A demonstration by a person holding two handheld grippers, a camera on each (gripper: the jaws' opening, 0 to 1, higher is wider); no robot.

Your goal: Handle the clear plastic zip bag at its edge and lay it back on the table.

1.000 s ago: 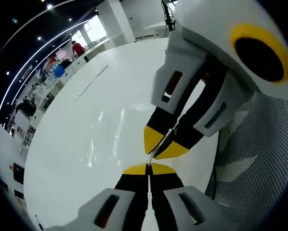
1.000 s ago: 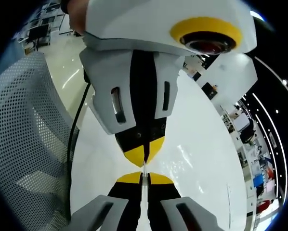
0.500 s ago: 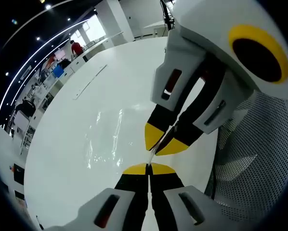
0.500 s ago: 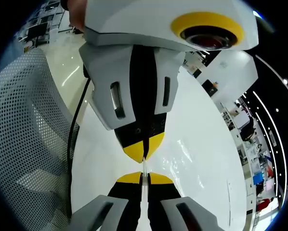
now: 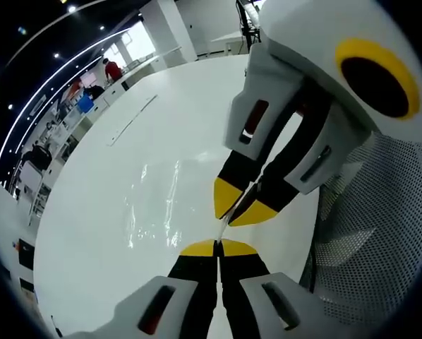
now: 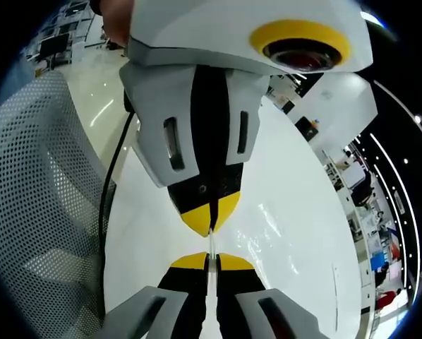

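The clear plastic zip bag (image 5: pixel 158 205) shows as glinting creases over the white table (image 5: pixel 98 233). Its thin edge (image 5: pixel 221 229) runs between the two grippers, which face each other tip to tip. At the bottom of the left gripper view, my left gripper (image 5: pixel 218 247) is shut on that edge. My right gripper (image 5: pixel 240 208) comes in from the upper right and pinches the same edge. In the right gripper view, my right gripper (image 6: pixel 209 260) is shut on the bag's edge (image 6: pixel 211 242). The left gripper (image 6: pixel 211 220) hangs from above, and bag glints (image 6: pixel 271 233) lie to the right.
A grey mesh chair back (image 5: pixel 380 233) stands right beside the table's edge, seen also as mesh chair back (image 6: pixel 41 183). A black cable (image 6: pixel 109 205) hangs from the left gripper. Desks and a person in red (image 5: pixel 113 69) are far behind the table. A long seam (image 5: pixel 133 119) crosses the tabletop.
Almost nothing has changed. Both grippers keep their pinch on the bag's edge, and the views have shifted by only a few pixels.
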